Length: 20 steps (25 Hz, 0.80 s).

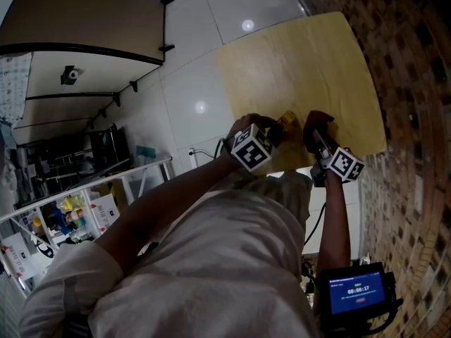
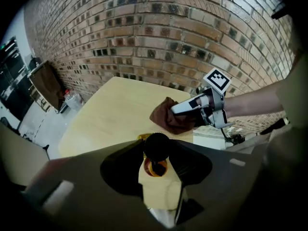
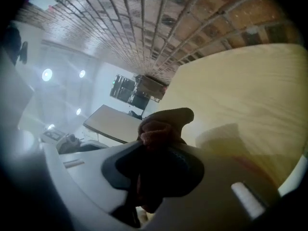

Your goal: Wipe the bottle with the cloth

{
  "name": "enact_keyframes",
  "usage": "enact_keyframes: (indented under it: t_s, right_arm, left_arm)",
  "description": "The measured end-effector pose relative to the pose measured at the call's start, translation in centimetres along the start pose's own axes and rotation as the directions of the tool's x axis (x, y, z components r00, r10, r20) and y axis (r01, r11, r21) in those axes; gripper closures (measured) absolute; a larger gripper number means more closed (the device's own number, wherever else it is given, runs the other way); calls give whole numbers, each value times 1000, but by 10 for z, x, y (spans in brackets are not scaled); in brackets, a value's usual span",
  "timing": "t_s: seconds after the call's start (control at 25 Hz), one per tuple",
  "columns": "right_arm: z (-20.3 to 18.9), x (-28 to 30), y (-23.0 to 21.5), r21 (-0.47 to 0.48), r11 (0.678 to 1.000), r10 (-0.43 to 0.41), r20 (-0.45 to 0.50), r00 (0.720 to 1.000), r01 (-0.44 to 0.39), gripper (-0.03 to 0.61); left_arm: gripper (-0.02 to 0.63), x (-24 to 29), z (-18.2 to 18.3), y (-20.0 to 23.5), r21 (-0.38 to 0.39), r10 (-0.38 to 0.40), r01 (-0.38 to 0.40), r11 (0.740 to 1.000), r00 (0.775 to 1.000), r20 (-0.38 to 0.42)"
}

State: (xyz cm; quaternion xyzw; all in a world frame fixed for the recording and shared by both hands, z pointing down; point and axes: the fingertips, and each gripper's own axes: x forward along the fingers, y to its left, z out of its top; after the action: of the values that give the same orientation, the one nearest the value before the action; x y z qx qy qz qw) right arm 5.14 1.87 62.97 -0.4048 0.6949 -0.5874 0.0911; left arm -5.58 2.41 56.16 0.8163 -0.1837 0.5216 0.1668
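A bottle with a cream-yellow body and a black cap stands on the wooden table. My left gripper comes down over it from above, and its jaws sit against the bottle's sides. In the head view only a yellow bit of the bottle shows past the left gripper. My right gripper is shut on a bunched brown cloth. It holds the cloth above the table, a little beyond the bottle and clear of it. In the head view the right gripper is just right of the left one.
A brick wall runs along the table's far side. The table's near edge is at the person's waist. White tiled floor lies to the left, with another table and shelves of small goods. A screen hangs at the hip.
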Motion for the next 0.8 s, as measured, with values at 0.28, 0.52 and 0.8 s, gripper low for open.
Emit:
enact_keyframes:
  t_s: [0.28,0.52,0.8]
  right_arm:
    - [17,12,113,-355,909,196,-95,976,-217,486]
    - [-11,39,132,-476,832,203,-216,955,-285,488]
    - [-16,65,68,-476,867,75,-165,983,-146,489]
  left_arm:
    - [430,-1,0,-13,116,-35,37,993,999,-25]
    - [430,0,2,-14,92,-42,43,995,999,-19]
    - [430,12,1,-7,58,-54,55,997,998,-10]
